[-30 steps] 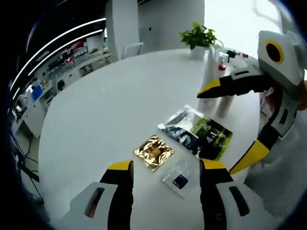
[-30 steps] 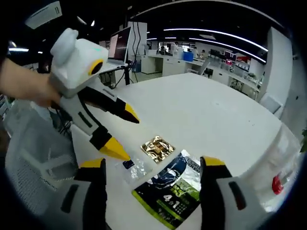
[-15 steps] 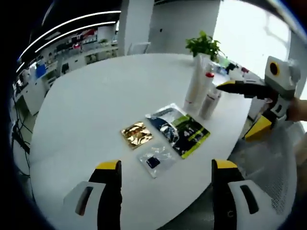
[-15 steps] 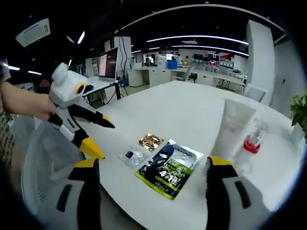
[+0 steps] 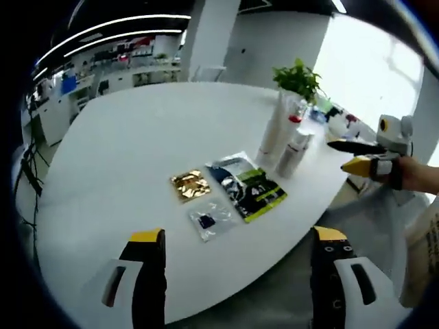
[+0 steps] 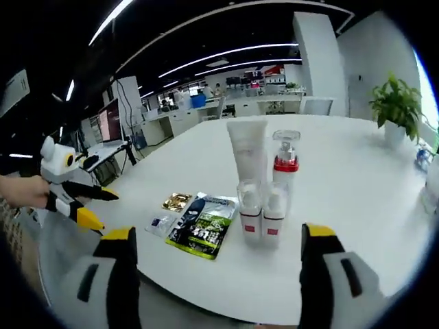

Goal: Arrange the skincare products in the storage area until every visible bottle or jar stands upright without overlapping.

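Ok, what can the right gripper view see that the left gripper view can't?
Right gripper view: two small red-labelled bottles standing side by side, front-on, and the whole left claw, open, beside the table. Left gripper view: the whole right claw, open, in a hand. Both: white tube, gold sachet, green packet, potted plant.

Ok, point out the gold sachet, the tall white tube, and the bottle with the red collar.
gold sachet (image 5: 191, 185): left gripper view, middle of the foil.
tall white tube (image 6: 247, 152): right gripper view, middle of its body.
bottle with the red collar (image 6: 285, 164): right gripper view, on the red collar.
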### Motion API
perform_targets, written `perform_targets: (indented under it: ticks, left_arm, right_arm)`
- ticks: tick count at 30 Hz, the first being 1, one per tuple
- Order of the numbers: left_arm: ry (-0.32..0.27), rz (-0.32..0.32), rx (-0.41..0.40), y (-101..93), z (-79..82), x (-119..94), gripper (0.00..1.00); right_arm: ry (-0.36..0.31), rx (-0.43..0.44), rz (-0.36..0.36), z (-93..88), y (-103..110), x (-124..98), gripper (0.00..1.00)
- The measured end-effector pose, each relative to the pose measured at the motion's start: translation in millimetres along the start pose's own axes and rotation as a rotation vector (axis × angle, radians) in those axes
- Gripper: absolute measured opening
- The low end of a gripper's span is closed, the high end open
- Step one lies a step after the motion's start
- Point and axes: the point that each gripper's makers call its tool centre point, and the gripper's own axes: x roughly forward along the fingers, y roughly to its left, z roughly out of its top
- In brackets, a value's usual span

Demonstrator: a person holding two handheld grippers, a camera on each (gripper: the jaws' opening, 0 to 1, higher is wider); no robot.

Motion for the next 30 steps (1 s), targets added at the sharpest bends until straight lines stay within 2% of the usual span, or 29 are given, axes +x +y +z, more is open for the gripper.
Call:
perform_targets:
  ticks: [4, 5, 6, 8, 11, 30]
  left_arm:
    - [0.031, 0.007, 0.007, -3.0, -15.9, -2.8, 0.92]
    - [0.059, 0.014, 0.032, -2.7, -18.5, -4.9, 0.94]
    - [0.059, 0.015, 0.041, -2.8, -18.2, -5.1, 0.97]
    - [0.021, 0.018, 0.051, -3.8, -9.8, -4.4, 0.97]
    - [0.036, 0.02, 0.051, -3.0, -13.8, -4.7, 0.97]
    - [0.035, 0.025, 0.032, -1.1, -14.0, -6.7, 0.97]
  right_arm:
    - [0.01, -0.007, -0.003, -5.0, 0.4, -1.2, 0.99]
    - [0.007, -0.008, -0.002, -4.9, -0.1, -1.4, 1.0]
    - [0.004, -0.003, -0.002, -5.8, -1.7, -1.7, 0.99]
    - [0.013, 0.004, -0.006, -8.7, -2.9, -2.6, 0.99]
    - [0.01, 0.011, -0.01, -9.2, -4.0, -3.1, 0.99]
    - [0.029, 0.002, 0.001, -12.9, -0.4, -2.3, 0.99]
